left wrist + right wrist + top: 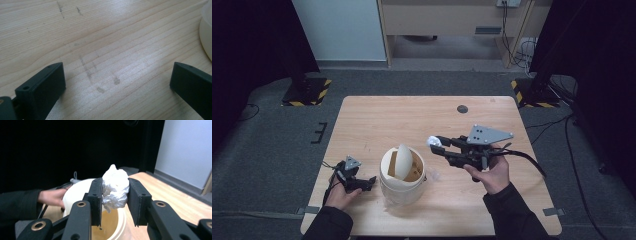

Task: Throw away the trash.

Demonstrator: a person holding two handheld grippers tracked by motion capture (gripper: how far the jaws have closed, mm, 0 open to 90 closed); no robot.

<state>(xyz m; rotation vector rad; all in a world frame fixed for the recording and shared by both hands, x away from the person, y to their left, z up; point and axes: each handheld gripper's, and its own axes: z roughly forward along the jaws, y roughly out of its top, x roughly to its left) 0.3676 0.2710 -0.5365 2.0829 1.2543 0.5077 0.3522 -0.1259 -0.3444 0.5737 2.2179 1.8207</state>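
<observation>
Jaws first: right gripper pinches one crumpled paper ball between its pads, held raised just to the right of the bin; left gripper has its jaws spread wide over bare table, nothing between them, resting beside the bin on its left

Step in hand, as I judge it: drop the paper into the bin. The swing lid stands tilted, with an opening showing beside it. To do it well I would carry the ball over that opening, lower it until it is clear of the rim, then let the jaws part, keeping the left gripper ready to steady the bin

Count: one bin, one lid, one paper ball, two grippers, one table
</observation>
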